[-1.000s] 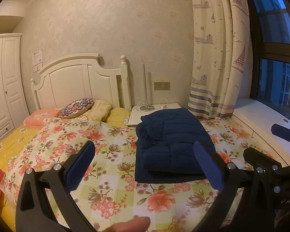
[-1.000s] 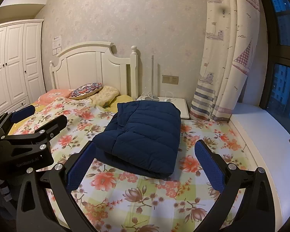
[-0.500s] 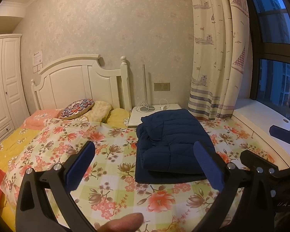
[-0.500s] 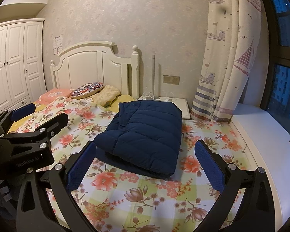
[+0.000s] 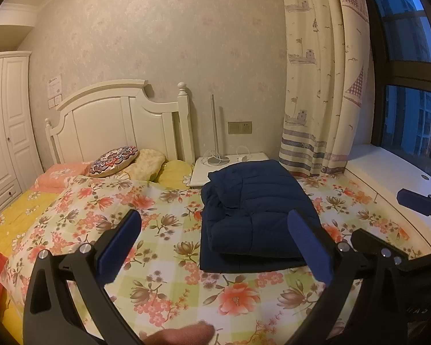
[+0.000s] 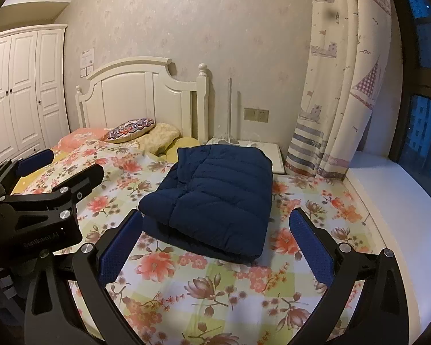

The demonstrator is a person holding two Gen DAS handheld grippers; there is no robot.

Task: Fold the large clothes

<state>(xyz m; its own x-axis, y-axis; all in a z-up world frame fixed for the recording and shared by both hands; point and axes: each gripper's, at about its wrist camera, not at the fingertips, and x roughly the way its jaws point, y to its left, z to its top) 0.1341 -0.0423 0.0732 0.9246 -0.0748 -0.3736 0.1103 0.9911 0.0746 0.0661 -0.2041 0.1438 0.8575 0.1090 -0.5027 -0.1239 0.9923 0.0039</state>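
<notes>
Nothing has moved: one folded jacket (image 5: pixel 255 212), two gaping claws apart.

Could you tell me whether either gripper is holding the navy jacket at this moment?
No, the navy jacket lies folded on the floral bedspread while the right gripper and left gripper stand open, apart from it.

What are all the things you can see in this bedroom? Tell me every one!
Jacket: one, navy, folded on the bedspread.
Bedspread: one, floral, on the bed.
Pillows: several, orange, yellow and patterned, by the headboard.
Headboard: one, white, against the wall.
Nightstand: one, white, beside the bed.
Curtain: one, cream with sailboats, by the window.
Wardrobe: one, white, far left.
Left gripper: open, above the bedspread.
Right gripper: open, facing the jacket.
</notes>
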